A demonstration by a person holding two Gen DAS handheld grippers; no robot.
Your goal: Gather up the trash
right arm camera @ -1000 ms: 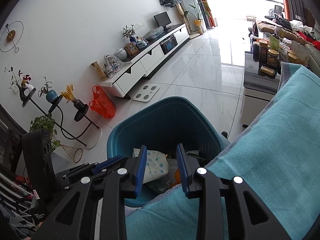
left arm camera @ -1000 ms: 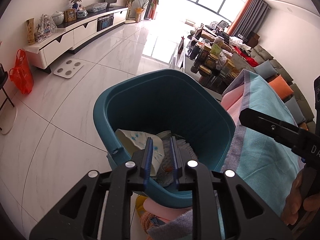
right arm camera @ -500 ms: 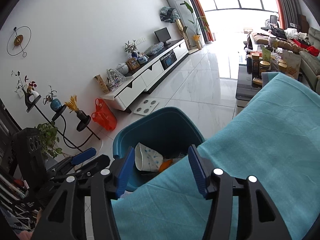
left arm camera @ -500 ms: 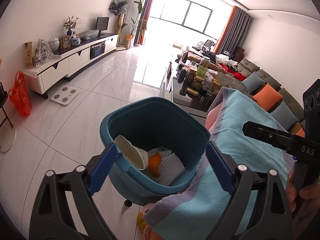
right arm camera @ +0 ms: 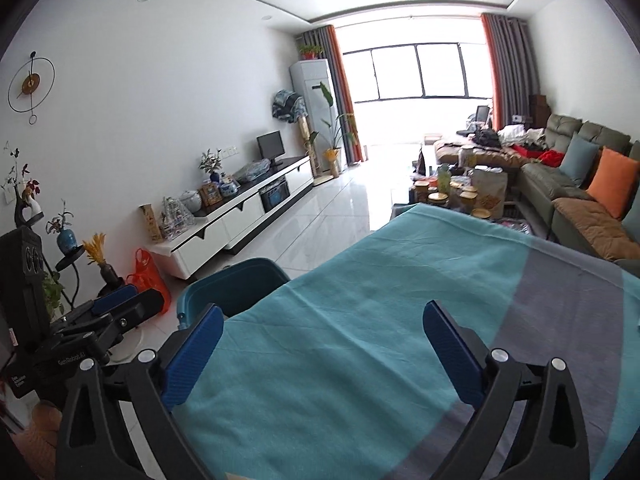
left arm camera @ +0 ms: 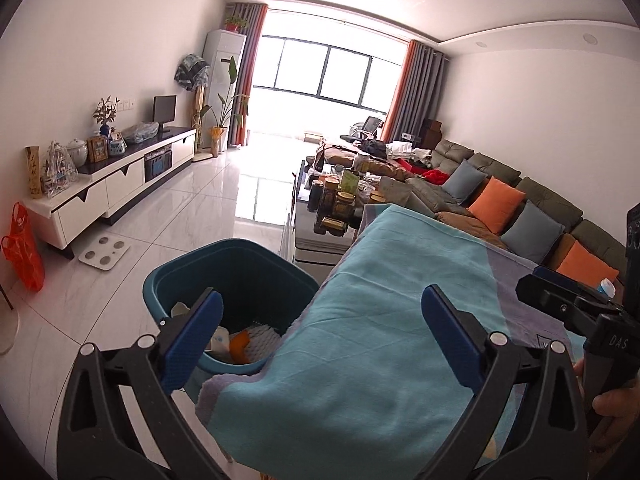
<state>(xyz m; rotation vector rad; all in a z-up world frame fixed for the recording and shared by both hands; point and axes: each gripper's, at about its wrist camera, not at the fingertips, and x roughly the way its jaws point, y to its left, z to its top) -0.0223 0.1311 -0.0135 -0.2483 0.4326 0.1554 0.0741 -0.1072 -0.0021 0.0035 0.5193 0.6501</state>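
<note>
Fingers of the left gripper (left arm camera: 320,334) and right gripper (right arm camera: 322,350) have just been opening, now spread wide and empty; a second ago both hung over the bin (left arm camera: 256,256), where the trash (left arm camera: 240,340) lies, seemingly dropped, beside the teal-covered table (left arm camera: 400,280)

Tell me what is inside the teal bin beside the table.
In the teal bin: a white paper piece, something orange and white foam netting. The left gripper's finger and the teal cloth hide the rest.
</note>
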